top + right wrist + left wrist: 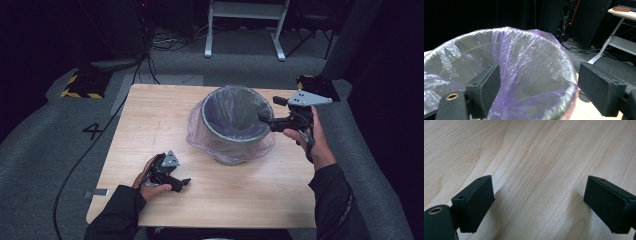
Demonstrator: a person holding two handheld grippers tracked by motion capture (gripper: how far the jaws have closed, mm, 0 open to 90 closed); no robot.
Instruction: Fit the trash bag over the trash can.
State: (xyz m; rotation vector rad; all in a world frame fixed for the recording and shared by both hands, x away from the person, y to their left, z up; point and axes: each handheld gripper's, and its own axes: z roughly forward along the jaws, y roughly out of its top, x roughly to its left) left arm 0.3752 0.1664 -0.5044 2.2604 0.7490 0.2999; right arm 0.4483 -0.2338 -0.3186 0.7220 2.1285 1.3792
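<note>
A grey bin lined with a thin purple plastic bag stands in the middle of the wooden table. My right gripper is at the bin's right rim. In the right gripper view it is open, one jaw inside the bag and the other outside, so the lined rim lies between them untouched. My left gripper rests low on the table near the front left, away from the bin. Its jaws stand wide open over bare wood.
The bag's loose skirt spreads on the table around the bin's base. Behind the table are a white frame, cables on the grey floor and a yellow-black striped block. Dark curtains close in both sides.
</note>
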